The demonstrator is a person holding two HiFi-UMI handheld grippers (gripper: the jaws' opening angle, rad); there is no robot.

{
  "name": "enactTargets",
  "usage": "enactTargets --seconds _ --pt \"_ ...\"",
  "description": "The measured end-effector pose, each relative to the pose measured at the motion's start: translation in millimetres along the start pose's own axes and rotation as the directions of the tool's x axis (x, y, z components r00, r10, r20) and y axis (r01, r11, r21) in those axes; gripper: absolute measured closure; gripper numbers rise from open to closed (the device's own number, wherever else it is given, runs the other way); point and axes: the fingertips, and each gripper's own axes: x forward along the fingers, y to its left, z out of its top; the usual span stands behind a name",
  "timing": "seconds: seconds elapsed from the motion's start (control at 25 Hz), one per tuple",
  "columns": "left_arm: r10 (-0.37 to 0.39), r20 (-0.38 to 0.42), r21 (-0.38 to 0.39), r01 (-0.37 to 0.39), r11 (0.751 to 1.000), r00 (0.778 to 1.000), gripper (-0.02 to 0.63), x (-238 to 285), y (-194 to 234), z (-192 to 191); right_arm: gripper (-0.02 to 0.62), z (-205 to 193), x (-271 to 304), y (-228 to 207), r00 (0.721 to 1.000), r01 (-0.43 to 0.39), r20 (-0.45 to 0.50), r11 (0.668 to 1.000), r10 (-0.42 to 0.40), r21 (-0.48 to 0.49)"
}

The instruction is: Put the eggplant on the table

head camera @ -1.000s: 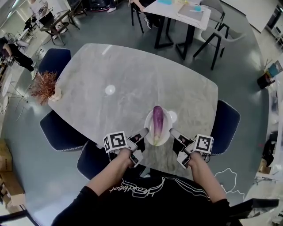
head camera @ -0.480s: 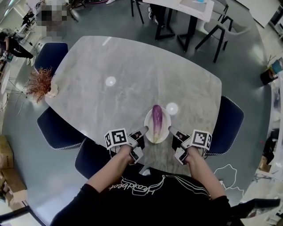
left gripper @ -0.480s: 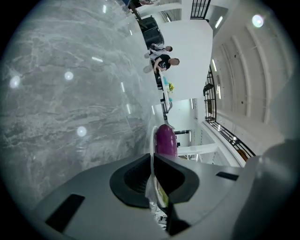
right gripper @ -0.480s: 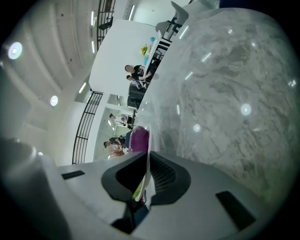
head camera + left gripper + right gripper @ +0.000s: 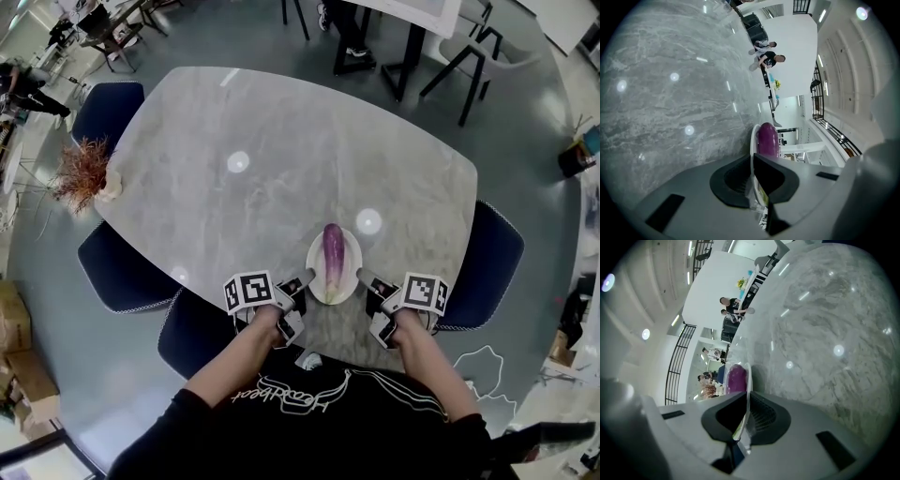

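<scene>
A big open room with a grey floor, and in the middle a pale marble desk (image 5: 281, 159) ringed by dark blue chairs (image 5: 117, 272). At the desk's near edge is a white plate (image 5: 352, 272), and the purple eggplant (image 5: 333, 253) lies lengthwise on it, not yet on the desk itself. Over the last second hardly anything has shifted. The left tool (image 5: 305, 279) and right tool (image 5: 364, 278) stay clenched on the plate's left and right rims. I'd judge the plate is only being steadied or carried, so the eggplant's transfer hasn't begun.
</scene>
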Motion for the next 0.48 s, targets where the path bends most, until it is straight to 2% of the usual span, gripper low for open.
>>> enactTargets --seconds 0.48 --pt "0.060 -0.019 0.057 -0.059 0.997 0.998 0.582 3 11 1 0.574 -4 11 -15 0.992 0.107 -0.054 0.990 -0.113 -0.096"
